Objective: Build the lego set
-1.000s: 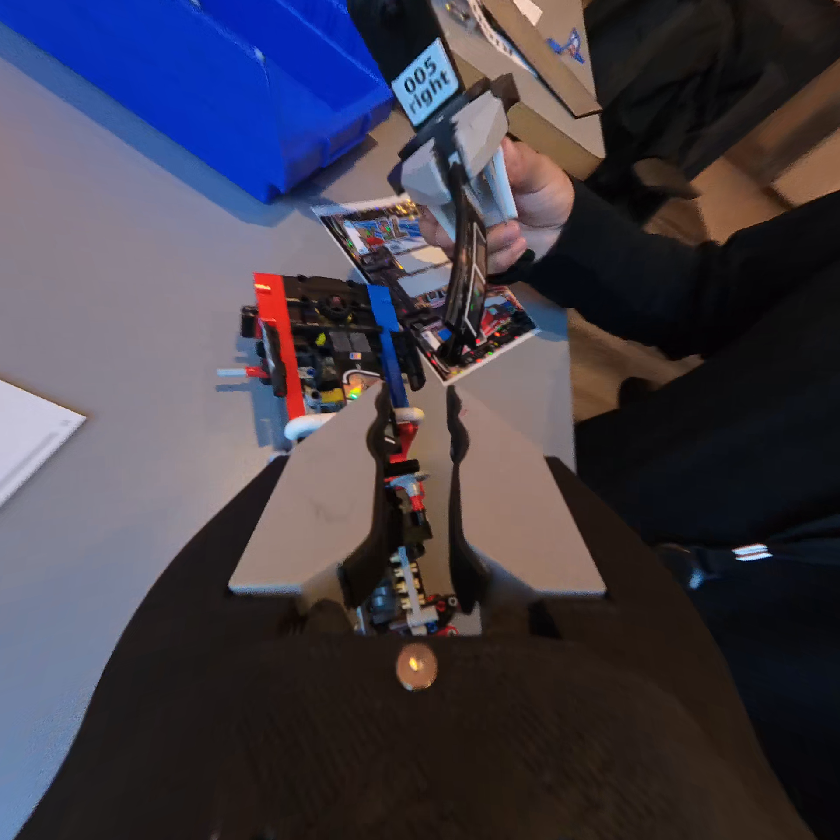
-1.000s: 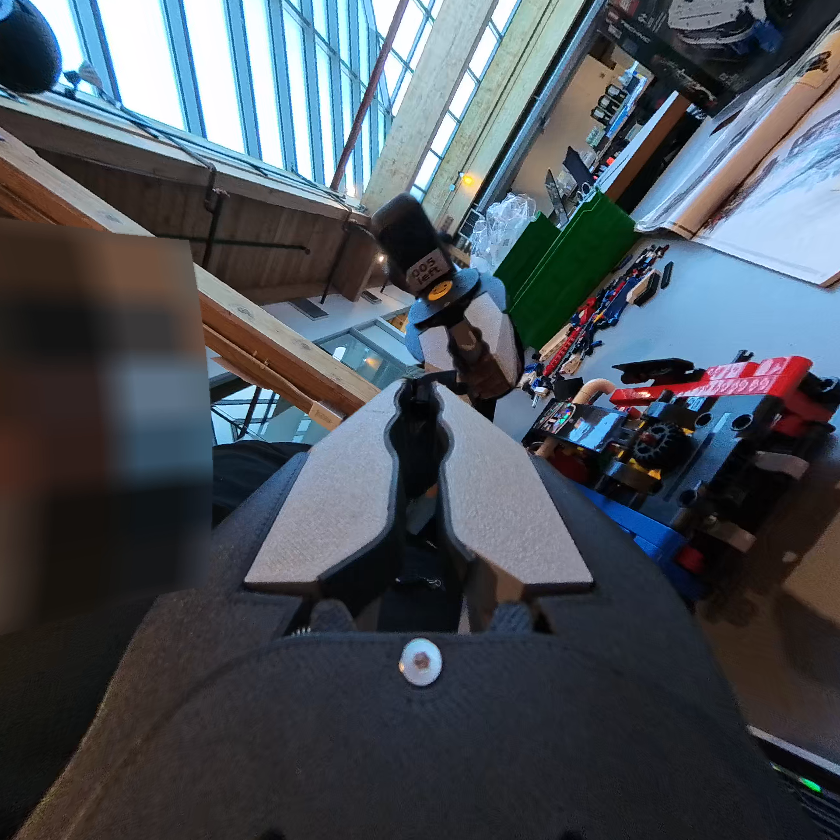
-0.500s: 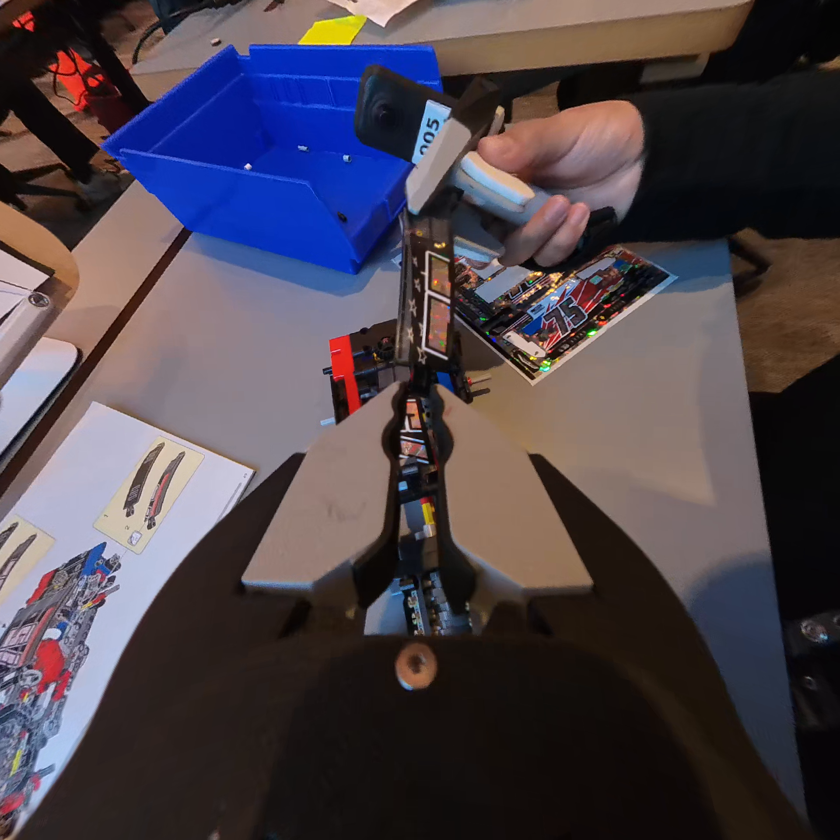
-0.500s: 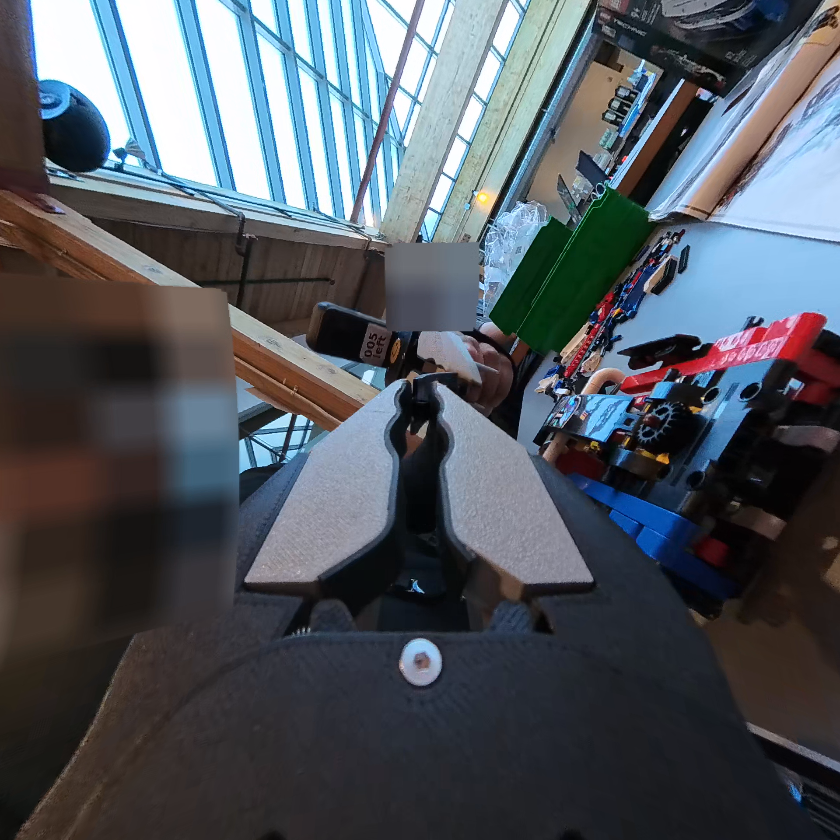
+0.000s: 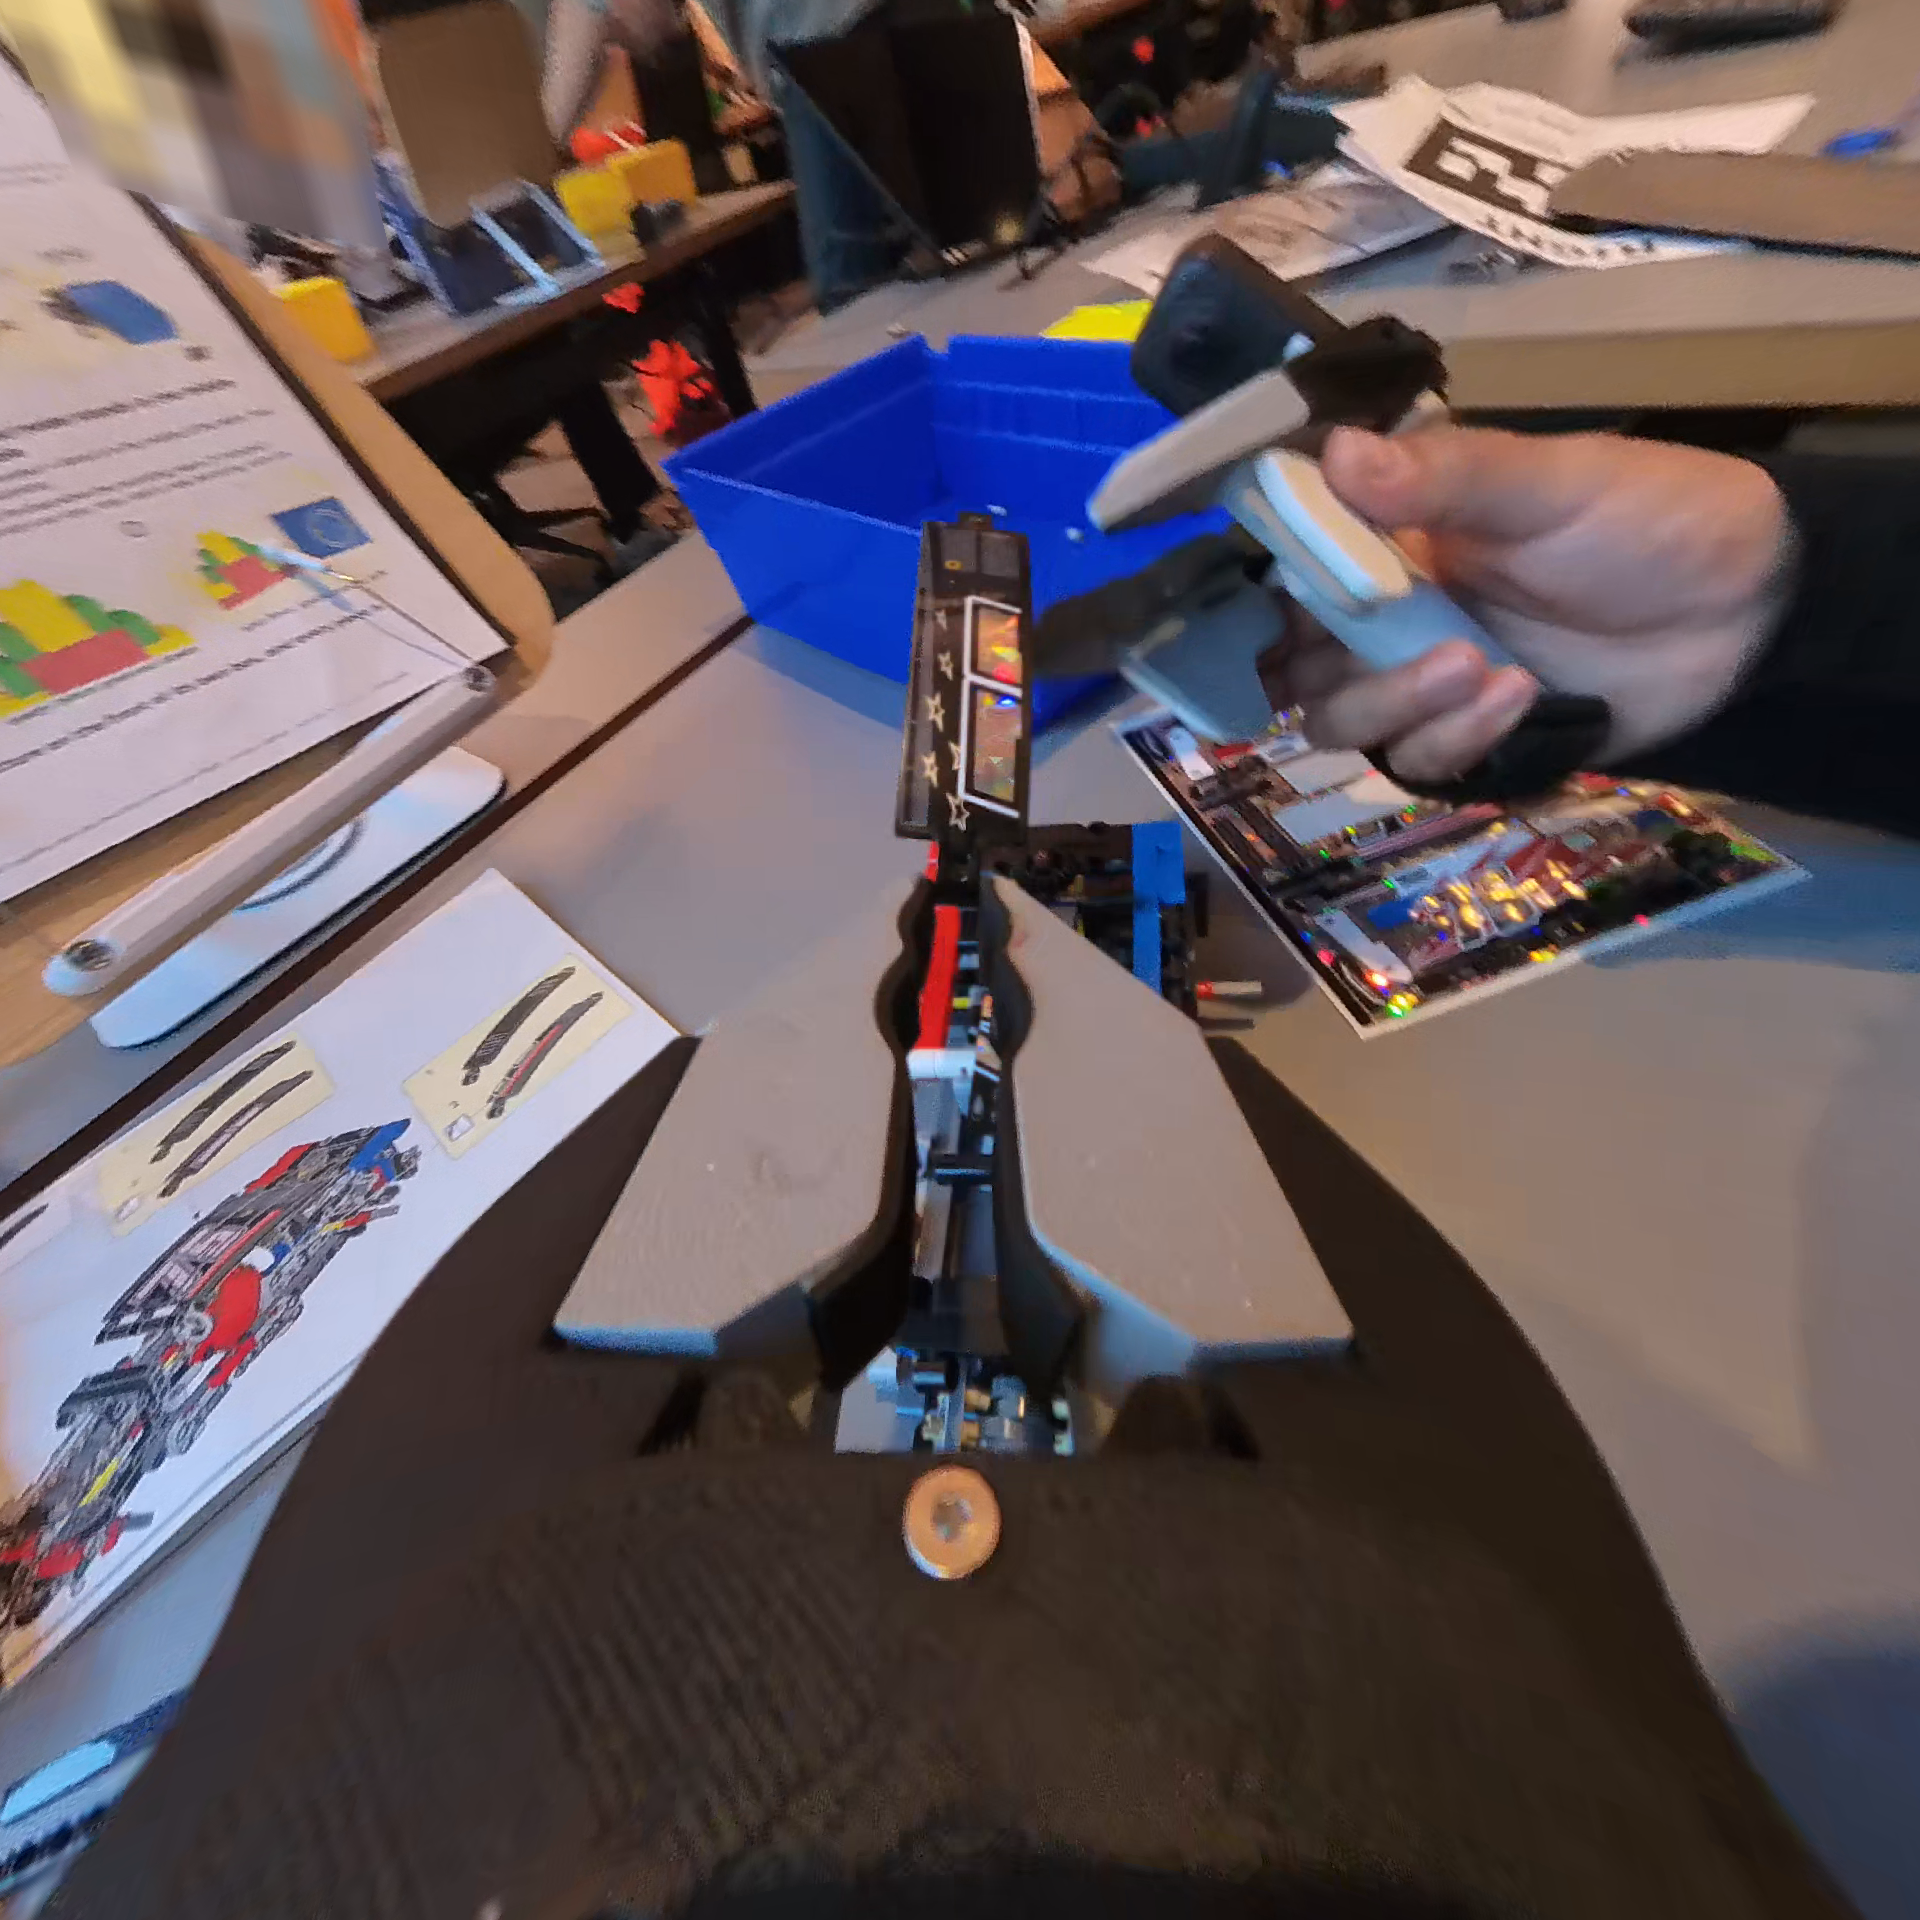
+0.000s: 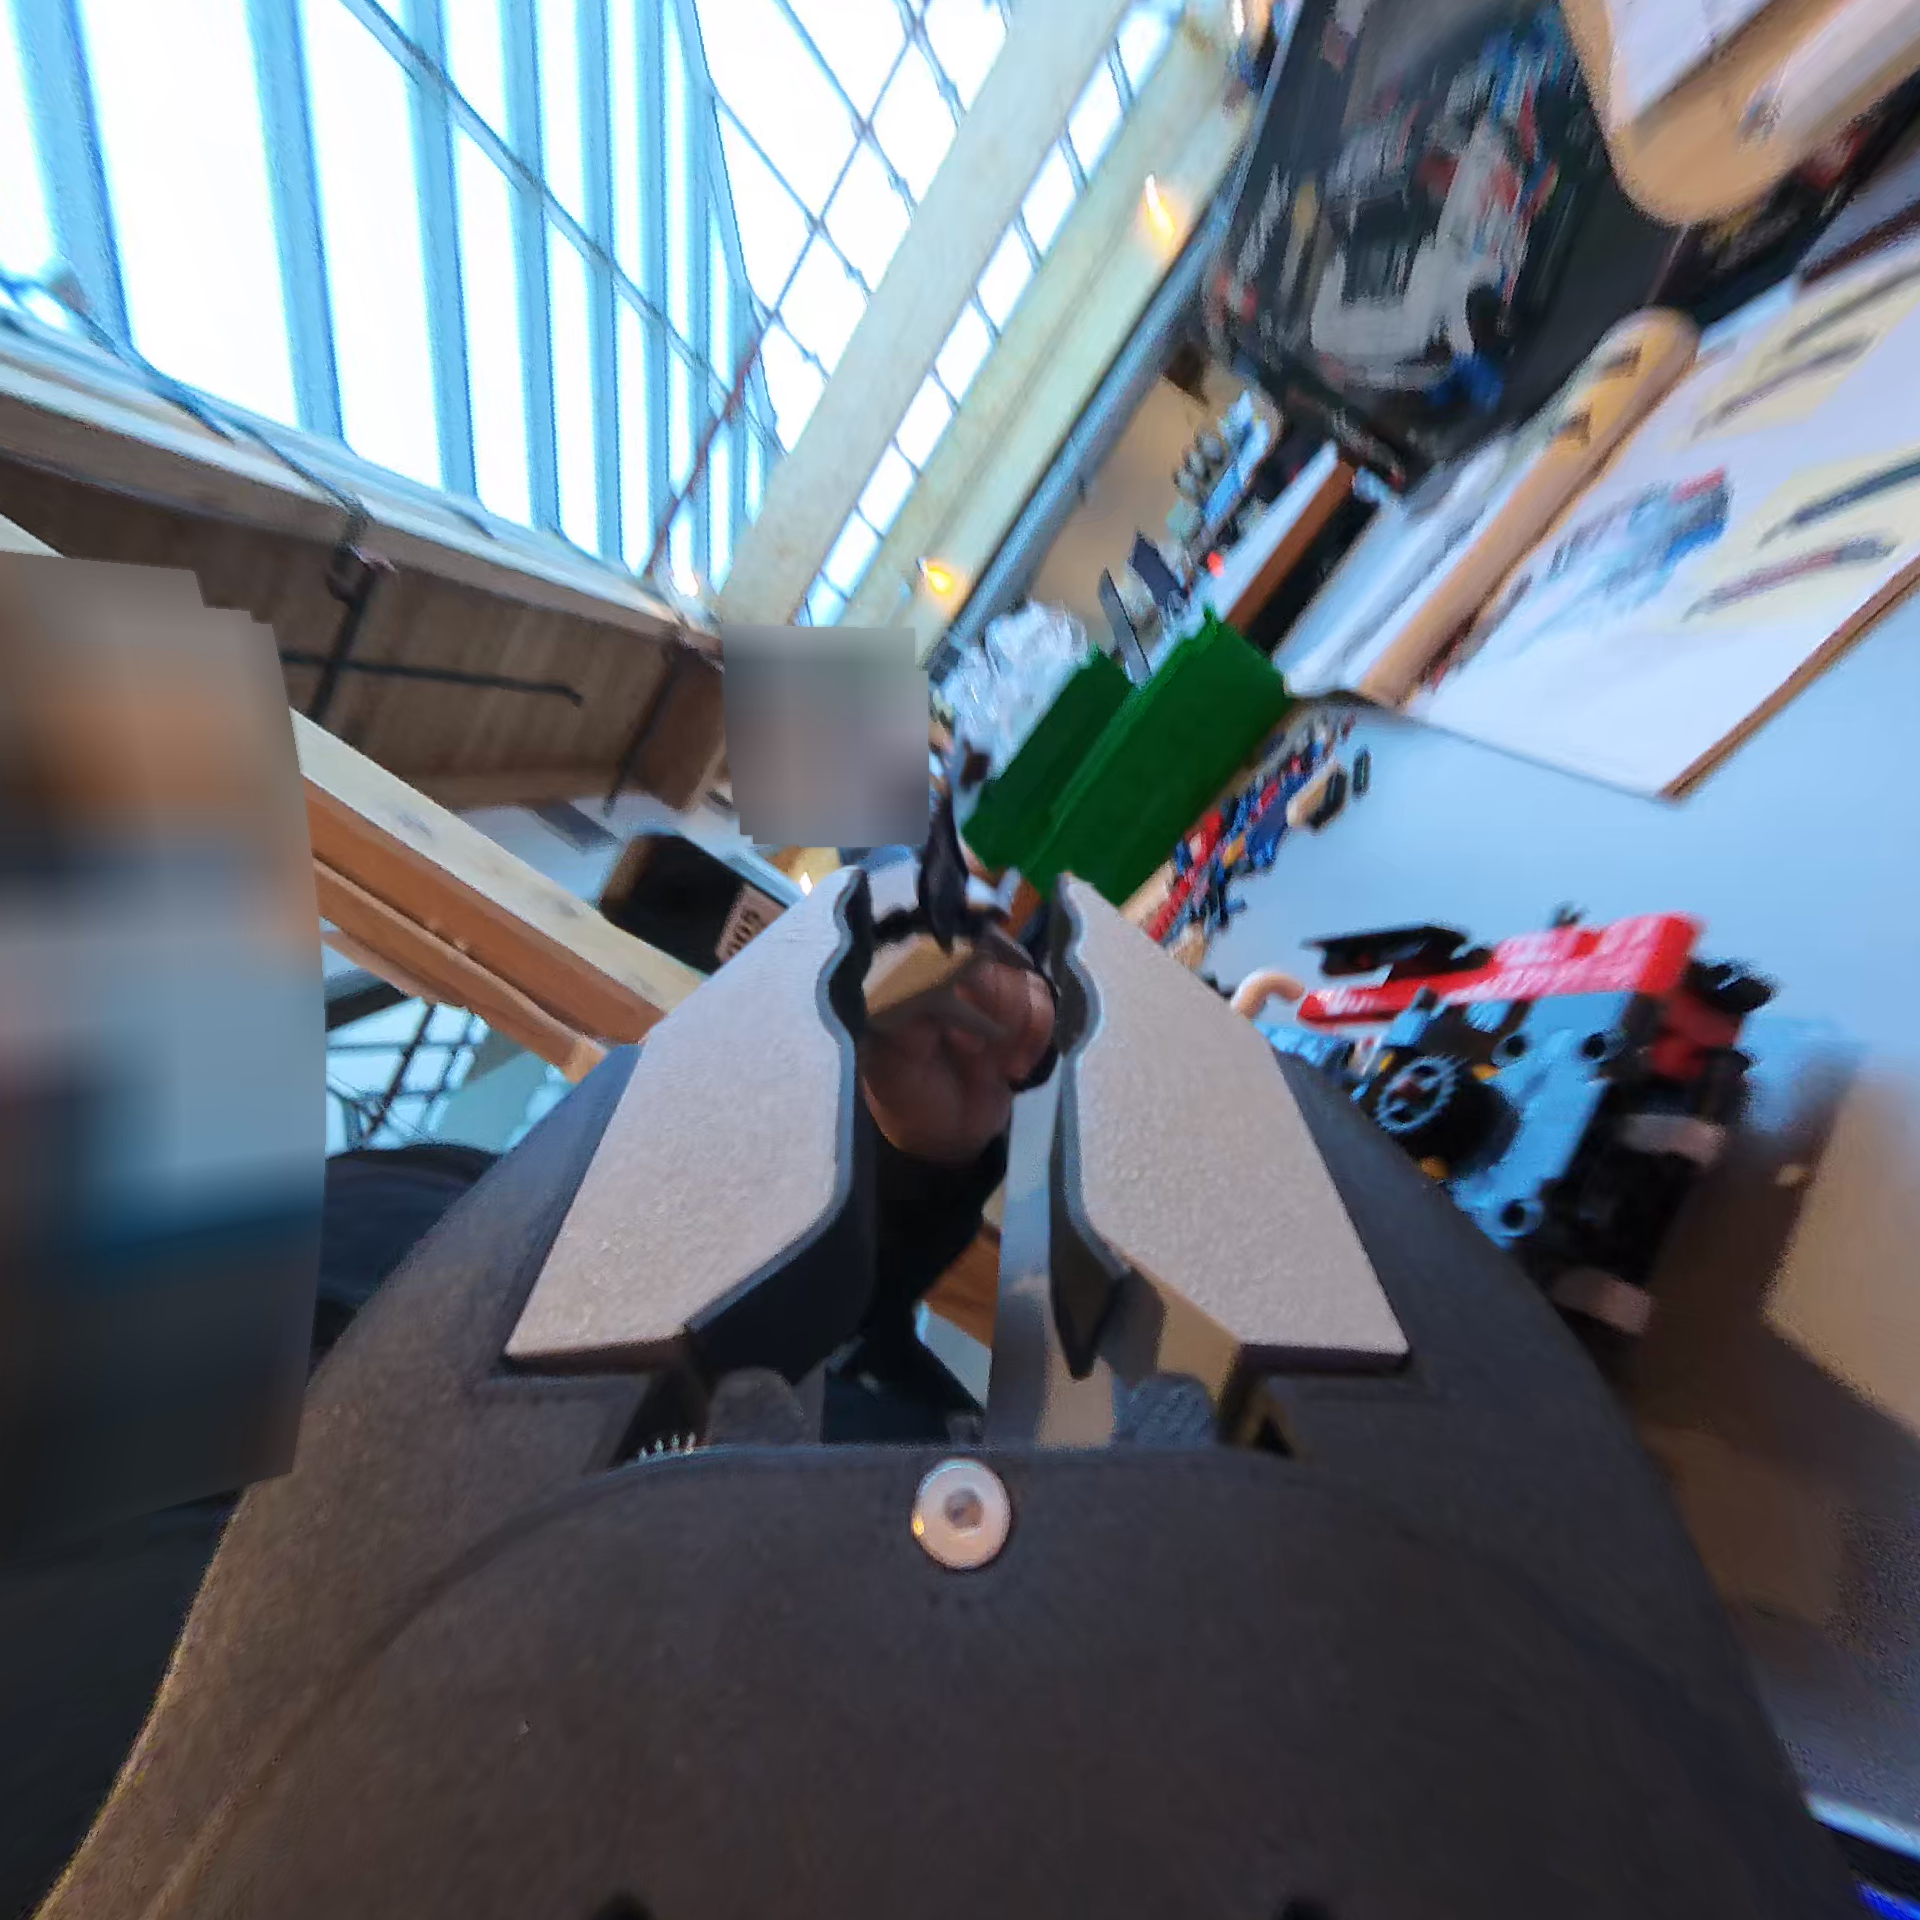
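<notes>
While the black stickered panel [image 5: 971,675] stands upright, its lower end sits pinched at the tips of the left gripper [image 5: 954,891], whose fingers are closed on it. Just behind and below, the lego build [image 5: 1122,914] with red and blue beams rests on the grey table [image 5: 1507,1195]; right wrist view shows it to the side [image 6: 1538,1049], blurred. Right gripper [image 6: 961,914]: fingers apart, gap clear between them. In left wrist view it sits to the panel's right, tips at the panel's edge; contact unclear. One hand [image 5: 1538,592] wraps its handle. Count: one panel, one build, one blue bin [image 5: 831,499] behind, one sticker sheet [image 5: 1455,883] right, one instruction booklet [image 5: 312,1143] left, two green bins [image 6: 1122,769].
</notes>
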`<state>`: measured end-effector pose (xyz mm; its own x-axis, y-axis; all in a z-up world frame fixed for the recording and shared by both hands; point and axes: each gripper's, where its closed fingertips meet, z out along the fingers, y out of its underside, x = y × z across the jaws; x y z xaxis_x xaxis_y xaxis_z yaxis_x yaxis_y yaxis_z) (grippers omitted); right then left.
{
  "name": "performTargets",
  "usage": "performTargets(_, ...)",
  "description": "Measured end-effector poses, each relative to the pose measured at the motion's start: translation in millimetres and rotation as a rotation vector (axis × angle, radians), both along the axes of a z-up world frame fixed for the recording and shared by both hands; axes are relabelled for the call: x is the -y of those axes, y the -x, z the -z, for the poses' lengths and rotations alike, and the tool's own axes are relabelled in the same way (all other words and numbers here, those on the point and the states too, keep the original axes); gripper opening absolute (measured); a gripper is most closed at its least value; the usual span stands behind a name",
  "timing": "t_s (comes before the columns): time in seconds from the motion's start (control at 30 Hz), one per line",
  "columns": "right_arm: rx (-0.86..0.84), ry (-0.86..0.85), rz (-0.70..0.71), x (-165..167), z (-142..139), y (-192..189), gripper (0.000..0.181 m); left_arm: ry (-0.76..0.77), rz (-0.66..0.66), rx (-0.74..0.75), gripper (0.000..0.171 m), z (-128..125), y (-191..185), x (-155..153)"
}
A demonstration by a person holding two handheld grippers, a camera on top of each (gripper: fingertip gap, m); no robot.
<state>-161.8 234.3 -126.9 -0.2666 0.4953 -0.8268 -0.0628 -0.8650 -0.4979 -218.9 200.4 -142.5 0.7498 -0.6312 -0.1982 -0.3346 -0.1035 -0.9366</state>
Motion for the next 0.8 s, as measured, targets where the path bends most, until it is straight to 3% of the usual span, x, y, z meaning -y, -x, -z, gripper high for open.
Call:
performTargets(0.1, 0.0, -0.045, -0.046, 20.2, -4.3, 19.6, 0.032, -0.022, -0.054, 0.022, 0.005, -0.1, -3.6, -0.4)
performTargets(0.23, -0.051, -0.067, -0.007, 20.5, -16.1, 29.5, 0.002, -0.054, -0.071, -0.026, 0.005, 4.2, -19.2, 7.4)
performTargets(0.33, -0.05, -0.069, -0.062, 20.9, -19.6, 31.5, 0.0, -0.087, -0.08, -0.016, 0.006, 2.1, -24.5, 14.2)
performTargets(0.43, 0.048, -0.156, -0.223, 23.5, -22.4, 30.2, 0.0, -0.004, 0.027, 0.065, 0.013, 6.7, -33.6, 31.1)
performTargets(0.5, 0.214, -0.268, -0.375, 24.7, -16.1, 26.9, 0.0, 0.065, 0.093, 0.104, 0.024, 10.1, -30.3, 42.9)
performTargets(0.63, 0.546, -0.463, -0.728, 38.5, -0.5, 18.6, 0.0, 0.223, 0.151, 0.08, 0.026, 18.5, -2.1, 48.4)
performTargets(0.8, 0.77, -0.618, -1.059, 67.5, 20.8, 27.5, 0.0, 0.393, 0.243, 0.321, 0.026, -10.0, 6.2, 36.0)
